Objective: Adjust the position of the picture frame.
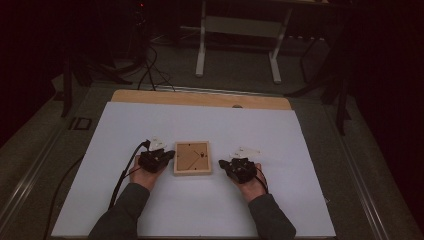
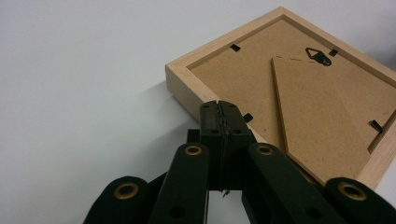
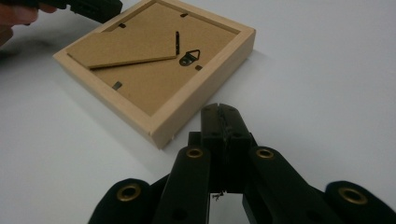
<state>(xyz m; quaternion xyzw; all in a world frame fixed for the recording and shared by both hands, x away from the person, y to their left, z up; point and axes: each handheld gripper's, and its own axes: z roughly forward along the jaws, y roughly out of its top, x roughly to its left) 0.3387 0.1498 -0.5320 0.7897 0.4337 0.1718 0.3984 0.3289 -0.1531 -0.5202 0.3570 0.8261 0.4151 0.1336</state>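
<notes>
Left gripper (image 2: pixel 219 109): clenched, empty, tips over the frame's near edge.
Right gripper (image 3: pixel 219 114): clenched, empty, just beside the frame's corner.
Wooden frame (image 1: pixel 192 158): face-down between both, on the white table (image 1: pixel 200 210).

light wooden picture frame (image 1: pixel 192 158) lies face down, flat on white table (image 1: pixel 150 210)

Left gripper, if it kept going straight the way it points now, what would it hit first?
Probably the picture frame: the left gripper, jaws shut with nothing between them, points at its near wooden rim, with the tip seeming already at or just over the edge. How high it rides above the rim is unclear.
</notes>
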